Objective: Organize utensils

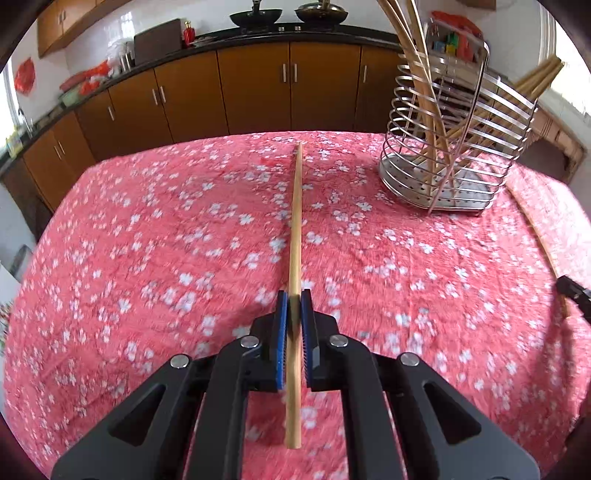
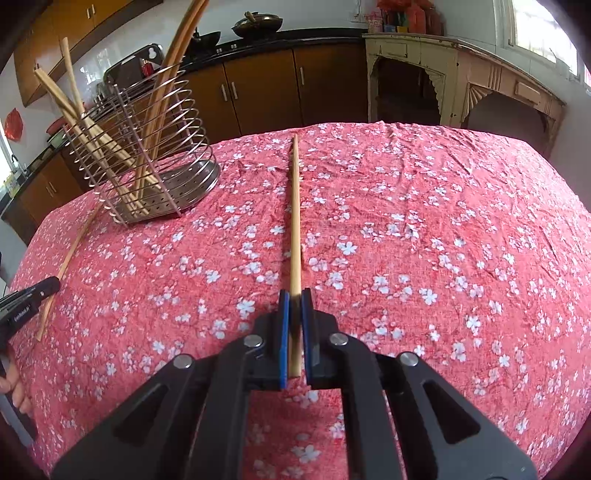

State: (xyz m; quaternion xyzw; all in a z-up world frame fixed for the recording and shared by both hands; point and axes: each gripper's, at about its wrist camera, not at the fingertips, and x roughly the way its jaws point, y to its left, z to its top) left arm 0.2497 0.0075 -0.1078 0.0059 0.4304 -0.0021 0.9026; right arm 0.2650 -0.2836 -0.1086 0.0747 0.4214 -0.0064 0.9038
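Observation:
In the left wrist view my left gripper (image 1: 294,297) is shut on a bamboo chopstick (image 1: 296,221), which points away over the red flowered tablecloth (image 1: 147,258); its back end sticks out behind the blue pads. In the right wrist view my right gripper (image 2: 294,295) is shut on a second chopstick (image 2: 294,221) the same way. A steel wire utensil holder (image 1: 454,155) (image 2: 147,155) stands at the far side of the table between the two grippers, with several wooden sticks leaning in it. Each gripper shows at the edge of the other's view: the right gripper (image 1: 569,290), the left gripper (image 2: 48,290).
Brown kitchen cabinets (image 1: 258,88) under a dark counter with woks (image 1: 255,16) run behind the table. A cream wooden sideboard (image 2: 461,74) stands at the far right. A person's hand (image 2: 14,384) shows at the left edge. The table's far edge (image 2: 369,127) lies just past the chopstick tips.

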